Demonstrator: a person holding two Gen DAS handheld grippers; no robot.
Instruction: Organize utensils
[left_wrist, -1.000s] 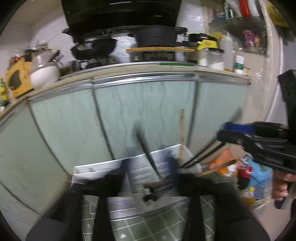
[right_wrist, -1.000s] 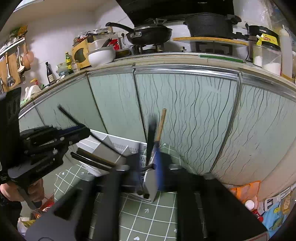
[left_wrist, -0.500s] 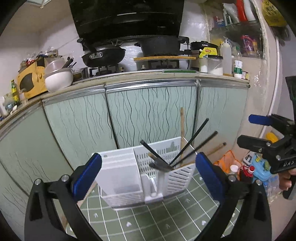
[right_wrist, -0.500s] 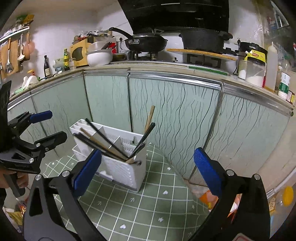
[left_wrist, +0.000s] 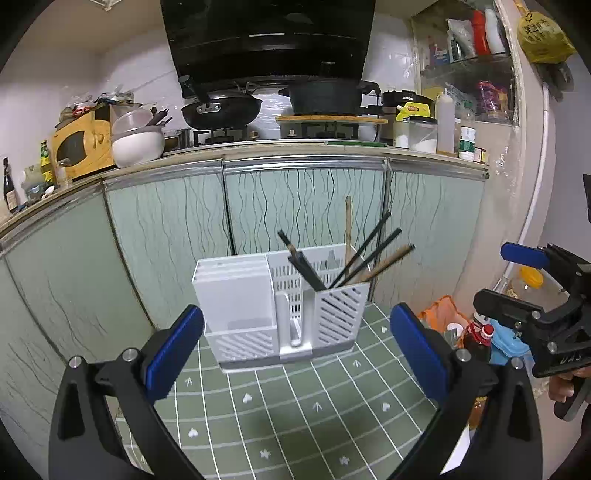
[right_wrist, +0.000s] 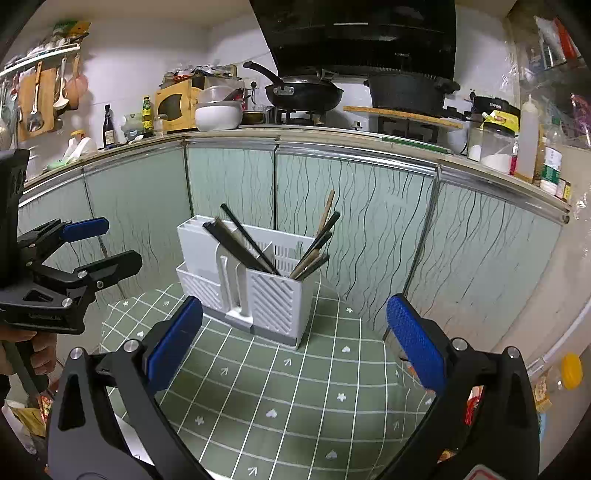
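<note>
A white slotted utensil holder (left_wrist: 280, 306) stands on a green grid-patterned cloth (left_wrist: 288, 406); it also shows in the right wrist view (right_wrist: 255, 288). Several black and wooden chopsticks (left_wrist: 365, 254) lean in its right compartments, and they show in the right wrist view (right_wrist: 310, 243) too. My left gripper (left_wrist: 295, 347) is open and empty, short of the holder. My right gripper (right_wrist: 293, 339) is open and empty, also short of it. Each gripper shows from the side in the other's view, the right one (left_wrist: 532, 291) and the left one (right_wrist: 92, 243).
Pale green cabinet doors (left_wrist: 295, 214) stand right behind the holder. The counter above carries a wok (left_wrist: 221, 110), a black pot (left_wrist: 325, 96), a white bowl (left_wrist: 138, 142) and jars. Bottles and bags (left_wrist: 480, 332) lie on the floor to the right.
Both grippers have opened and pulled back from the holder. The utensils they held a second ago now stand in the holder's compartments.
</note>
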